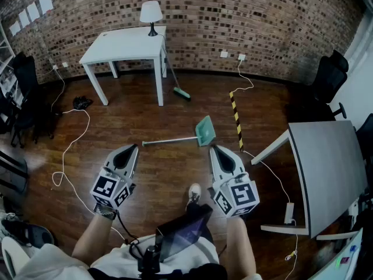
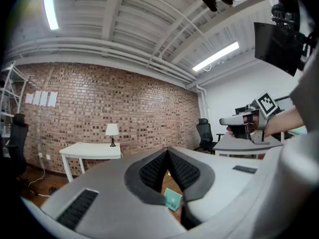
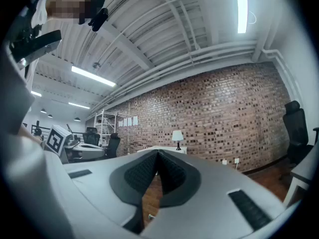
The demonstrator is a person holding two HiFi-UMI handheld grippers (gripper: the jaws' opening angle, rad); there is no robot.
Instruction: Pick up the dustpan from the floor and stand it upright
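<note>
A teal dustpan [image 1: 205, 130] with a long grey handle lies flat on the wooden floor, its pan toward the right. Below it in the head view my left gripper [image 1: 133, 148] and my right gripper [image 1: 213, 149] are held side by side, level, both shut and holding nothing. They stay well short of the dustpan. In the left gripper view, the teal dustpan [image 2: 172, 199] shows through the gap under my left gripper [image 2: 168, 153]. The right gripper view has my right gripper [image 3: 158, 156] closed, with only floor showing beyond it.
A white table [image 1: 125, 46] with a lamp [image 1: 151, 15] stands by the brick wall, a broom [image 1: 178, 88] leaning at its right leg. Yellow-black tape [image 1: 236, 118] and white cables [image 1: 70, 144] cross the floor. A grey desk [image 1: 329, 171] stands at the right, with office chairs [image 1: 327, 77] behind.
</note>
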